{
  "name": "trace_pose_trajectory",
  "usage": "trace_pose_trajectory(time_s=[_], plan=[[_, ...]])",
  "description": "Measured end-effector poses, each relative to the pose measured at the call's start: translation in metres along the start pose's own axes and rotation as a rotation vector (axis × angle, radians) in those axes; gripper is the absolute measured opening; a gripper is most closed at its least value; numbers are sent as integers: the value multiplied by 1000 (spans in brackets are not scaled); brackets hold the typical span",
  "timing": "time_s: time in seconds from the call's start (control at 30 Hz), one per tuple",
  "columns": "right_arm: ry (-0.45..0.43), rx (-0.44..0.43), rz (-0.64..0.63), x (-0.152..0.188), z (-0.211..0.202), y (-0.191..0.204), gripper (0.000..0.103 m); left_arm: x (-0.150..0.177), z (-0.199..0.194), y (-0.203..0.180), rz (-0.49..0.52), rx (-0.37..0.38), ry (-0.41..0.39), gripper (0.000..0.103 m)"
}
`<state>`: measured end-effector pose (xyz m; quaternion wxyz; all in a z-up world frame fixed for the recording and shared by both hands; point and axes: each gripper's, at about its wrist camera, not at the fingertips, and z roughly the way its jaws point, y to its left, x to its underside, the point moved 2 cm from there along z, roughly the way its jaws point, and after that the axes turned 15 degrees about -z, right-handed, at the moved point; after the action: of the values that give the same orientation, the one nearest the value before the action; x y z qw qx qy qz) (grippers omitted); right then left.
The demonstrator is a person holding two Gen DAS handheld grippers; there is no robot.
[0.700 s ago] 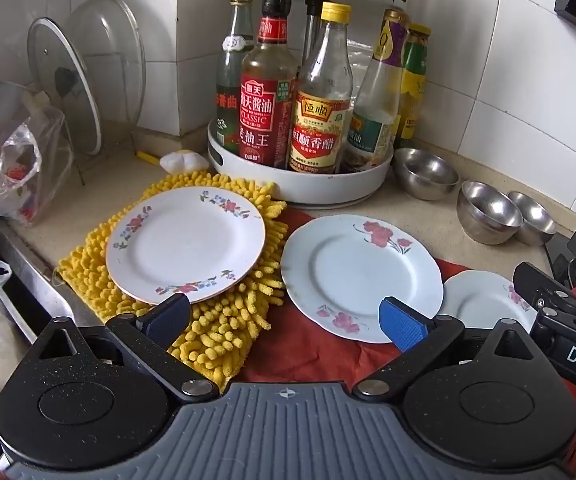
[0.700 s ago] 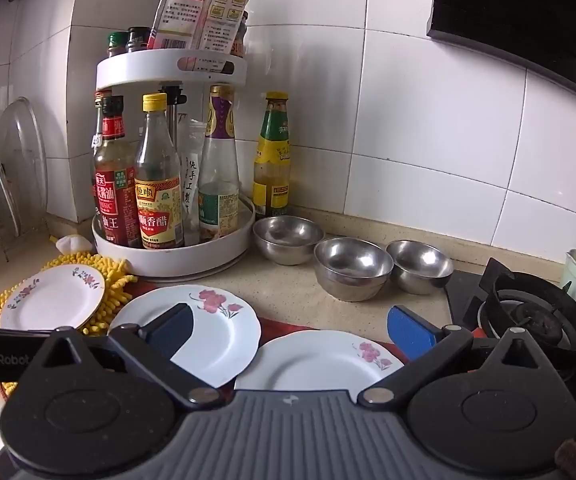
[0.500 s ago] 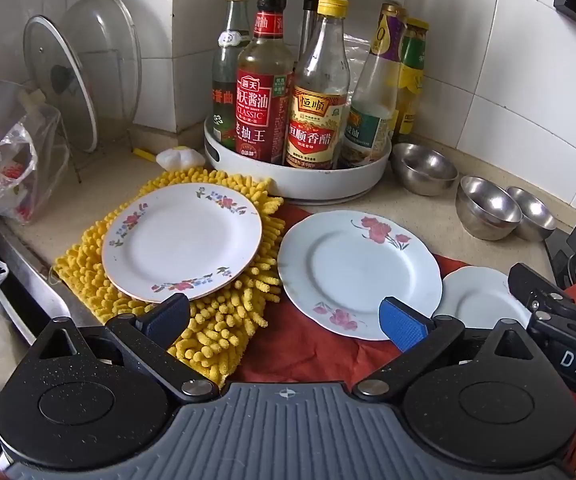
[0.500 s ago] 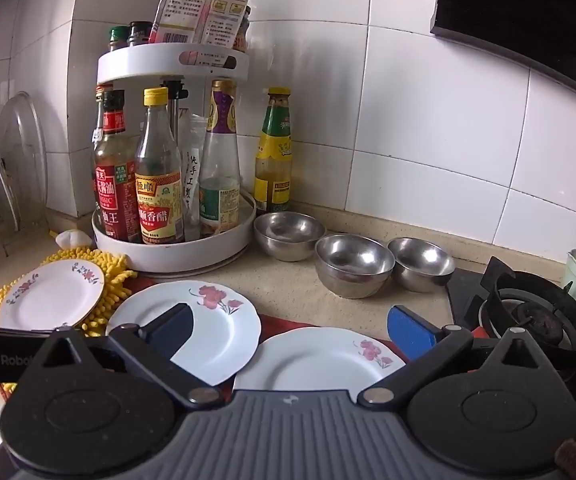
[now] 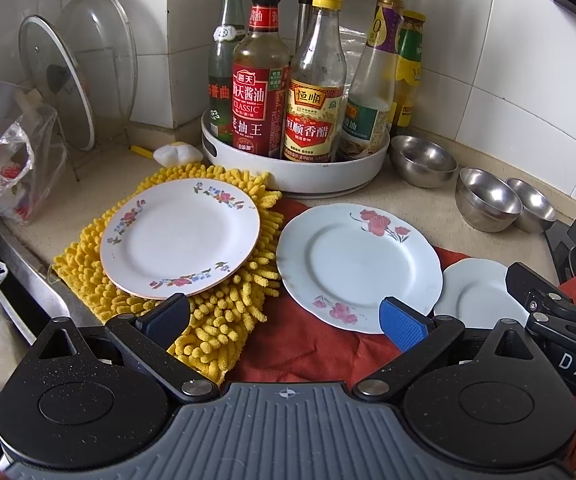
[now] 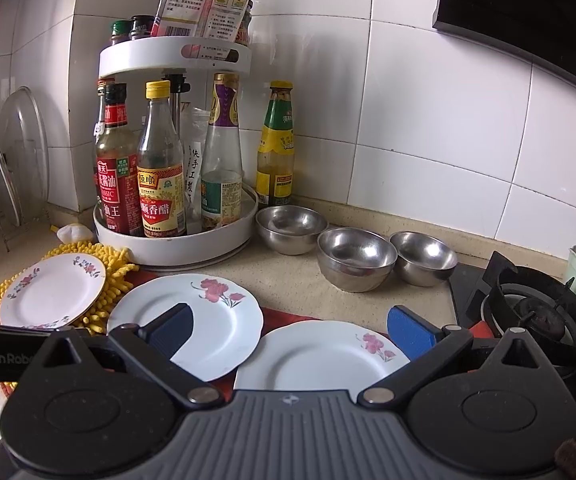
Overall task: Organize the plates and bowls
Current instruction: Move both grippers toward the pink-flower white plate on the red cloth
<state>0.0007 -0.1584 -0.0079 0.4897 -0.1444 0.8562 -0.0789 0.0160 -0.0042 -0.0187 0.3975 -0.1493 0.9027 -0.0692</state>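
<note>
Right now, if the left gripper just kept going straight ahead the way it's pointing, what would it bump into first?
Probably the yellow mat at its near edge, or the red cloth beside it. The open left gripper points between the two plates, angled down toward the counter. Depth is hard to judge.

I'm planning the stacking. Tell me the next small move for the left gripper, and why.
Probably ease the left gripper forward and down to the near rim of the middle plate. It is open and empty, and all three plates lie apart, unstacked, with that rim nearest its fingers.
</note>
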Motion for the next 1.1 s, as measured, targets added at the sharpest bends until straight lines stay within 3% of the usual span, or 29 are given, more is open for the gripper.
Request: trace_pose_trajectory(time_s=[0.47, 1.1], plan=[[27, -8, 12, 6, 4, 1, 100, 4, 4, -5, 3, -14, 13, 102], [41, -106, -33, 12, 36, -33, 100, 15, 17, -43, -71, -123, 67, 102]])
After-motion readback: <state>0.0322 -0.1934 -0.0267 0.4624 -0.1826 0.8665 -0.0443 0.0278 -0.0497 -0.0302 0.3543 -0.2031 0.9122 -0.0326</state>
